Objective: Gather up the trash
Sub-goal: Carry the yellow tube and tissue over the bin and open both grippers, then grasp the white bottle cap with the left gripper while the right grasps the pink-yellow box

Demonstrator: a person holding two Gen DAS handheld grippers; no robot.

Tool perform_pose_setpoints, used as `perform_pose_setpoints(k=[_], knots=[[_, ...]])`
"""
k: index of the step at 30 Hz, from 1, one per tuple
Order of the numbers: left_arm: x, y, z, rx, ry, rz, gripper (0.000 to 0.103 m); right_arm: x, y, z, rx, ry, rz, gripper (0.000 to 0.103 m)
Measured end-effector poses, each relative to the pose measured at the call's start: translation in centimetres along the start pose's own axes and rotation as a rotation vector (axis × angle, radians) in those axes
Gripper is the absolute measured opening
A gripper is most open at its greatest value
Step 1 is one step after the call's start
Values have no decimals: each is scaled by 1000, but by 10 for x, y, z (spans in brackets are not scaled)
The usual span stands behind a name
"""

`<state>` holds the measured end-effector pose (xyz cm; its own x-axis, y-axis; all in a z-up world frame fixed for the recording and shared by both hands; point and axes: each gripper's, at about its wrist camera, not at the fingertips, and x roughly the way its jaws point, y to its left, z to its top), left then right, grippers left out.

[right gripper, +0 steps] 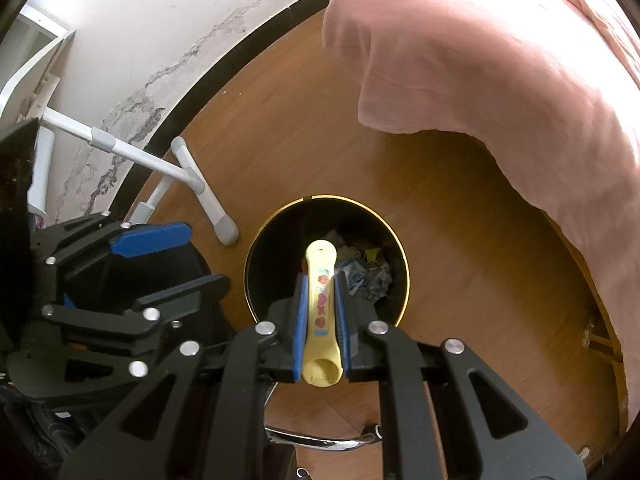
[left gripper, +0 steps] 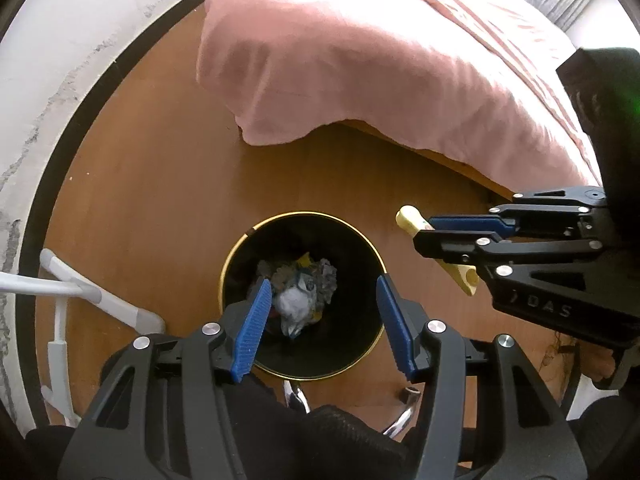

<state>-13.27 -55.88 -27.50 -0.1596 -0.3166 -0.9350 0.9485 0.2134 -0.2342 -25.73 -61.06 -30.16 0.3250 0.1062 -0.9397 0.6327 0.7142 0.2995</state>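
**Two grippers over the bin, one tube left to drop**

Above the black bin with its gold rim, both grippers pointed steeply down at the wooden floor. From the left wrist view, the left gripper hung right over the bin's mouth with its blue pads spread well apart and nothing between them. Framed in that gap, down in the bin, lay crumpled trash — grey and white paper with a scrap of yellow.

The right gripper was pinching a pale yellow tube lengthwise between its blue pads, which pressed on both of the tube's long sides. The tube bore small red and blue printing along its face; one end showed open toward the camera, and the rounded far end reached out past the fingertips. From the right wrist view that far end sat over the bin's opening, with the crumpled trash visible beyond it. In the left wrist view the same tube appeared to the right of the bin, crossing the right gripper's pads at a slant.

A bed with a pink cover overhung the floor just behind the bin — the cover's edge draped down. White tubular legs of a frame stood on the floor to the bin's left, near a cracked white wall.
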Motion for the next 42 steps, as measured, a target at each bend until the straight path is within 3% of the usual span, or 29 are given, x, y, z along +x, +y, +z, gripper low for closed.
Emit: perform_pose_setpoints(k=[5, 7, 8, 9, 13, 17, 22, 27, 31, 35, 38, 42], knots=[[-24, 7, -4, 3, -44, 22, 58, 0, 3, 4, -14, 11, -1, 17], [-37, 8, -4, -2, -62, 38, 60, -5, 7, 6, -22, -4, -12, 39], [-46, 9, -5, -5, -77, 34, 64, -11, 9, 7, -30, -23, -26, 60], [-53, 10, -5, -7, -87, 35, 66, -18, 12, 7, -38, -47, -37, 65], [-100, 13, -7, -2, -160, 43, 72, -46, 25, 14, -61, -103, -64, 65], [-166, 17, -12, 10, -258, 78, 88, -91, 55, 24, -106, -185, -101, 69], [-263, 49, -40, -30, -436, 152, 92, -150, 141, 43, -241, -342, -68, 75], [-337, 132, -86, -221, -545, 335, 92, -160, 256, 72, -418, -390, 67, 76], [-376, 222, -146, -431, -546, 535, 92, -144, 349, 90, -570, -370, 144, 77], [-401, 297, -209, -620, -521, 655, 92, -122, 436, 100, -688, -326, 217, 76], [-410, 338, -244, -706, -500, 697, 92, -107, 496, 103, -766, -294, 245, 76], [-406, 372, -268, -738, -478, 695, 92, -87, 559, 103, -850, -250, 271, 76]])
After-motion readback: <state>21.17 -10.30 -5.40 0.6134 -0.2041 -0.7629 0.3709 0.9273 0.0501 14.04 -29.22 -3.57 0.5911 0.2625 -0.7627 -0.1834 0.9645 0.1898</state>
